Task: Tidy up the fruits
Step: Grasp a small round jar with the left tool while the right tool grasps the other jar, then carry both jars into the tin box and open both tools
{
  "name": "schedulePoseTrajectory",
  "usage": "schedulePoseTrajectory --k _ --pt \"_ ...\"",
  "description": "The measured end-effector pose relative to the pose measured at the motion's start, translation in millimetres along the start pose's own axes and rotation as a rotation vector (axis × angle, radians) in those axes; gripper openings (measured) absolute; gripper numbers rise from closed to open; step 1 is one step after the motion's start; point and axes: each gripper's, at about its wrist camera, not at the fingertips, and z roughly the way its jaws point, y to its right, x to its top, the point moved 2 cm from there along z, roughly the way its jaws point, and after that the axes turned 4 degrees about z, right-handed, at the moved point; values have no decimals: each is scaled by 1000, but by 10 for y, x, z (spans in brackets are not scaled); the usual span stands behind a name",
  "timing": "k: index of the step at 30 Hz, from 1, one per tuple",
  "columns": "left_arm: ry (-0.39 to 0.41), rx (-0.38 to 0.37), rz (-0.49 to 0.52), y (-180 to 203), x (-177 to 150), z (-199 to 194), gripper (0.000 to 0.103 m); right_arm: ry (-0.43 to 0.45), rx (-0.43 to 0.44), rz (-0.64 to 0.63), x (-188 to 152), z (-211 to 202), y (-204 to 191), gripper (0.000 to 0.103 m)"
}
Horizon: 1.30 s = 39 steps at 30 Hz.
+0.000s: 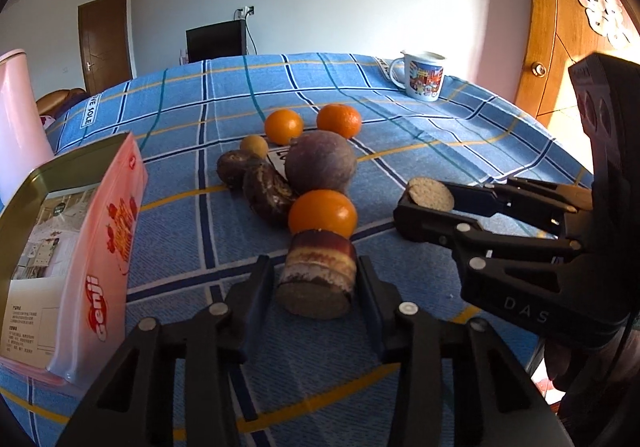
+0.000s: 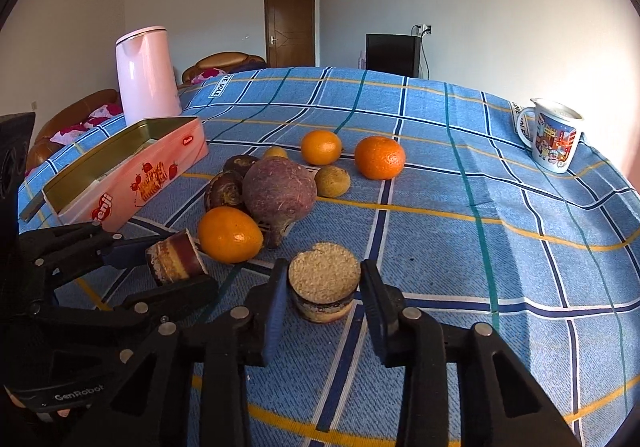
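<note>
My left gripper point(image 1: 316, 279) is shut on a layered brown cake piece point(image 1: 318, 275), lying on its side just above the blue checked cloth; it also shows in the right wrist view point(image 2: 174, 261). My right gripper point(image 2: 323, 287) is shut on a round crumb-topped cake piece point(image 2: 323, 281), also seen in the left wrist view point(image 1: 431, 193). Ahead lie three oranges point(image 2: 230, 234) point(image 2: 321, 147) point(image 2: 379, 157), a large purple round root point(image 2: 280, 193), dark brown fruits point(image 2: 224, 191) and a small yellowish fruit point(image 2: 332, 181).
An open pink tin box point(image 2: 132, 175) lies at the left, with a pink kettle point(image 2: 146, 73) behind it. A printed mug point(image 2: 554, 137) stands at the far right of the table. A wooden door point(image 1: 560, 27) is at the right.
</note>
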Motion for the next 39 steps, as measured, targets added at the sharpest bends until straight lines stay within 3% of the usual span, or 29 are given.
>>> schedulePoseTrajectory --k 2,23,33,39 --pt "2 -1 0 0 -10 -8 38 3 7 1 -2 -11 6 35" --pt "137 60 5 -153 117 -365 36 221 59 -20 207 -411 -165 35" --pt "236 152 -17 -373 208 -686 36 286 101 -53 375 -519 -339 35" --pt "255 192 -60 -612 218 -763 36 313 131 -93 514 -517 -529 35"
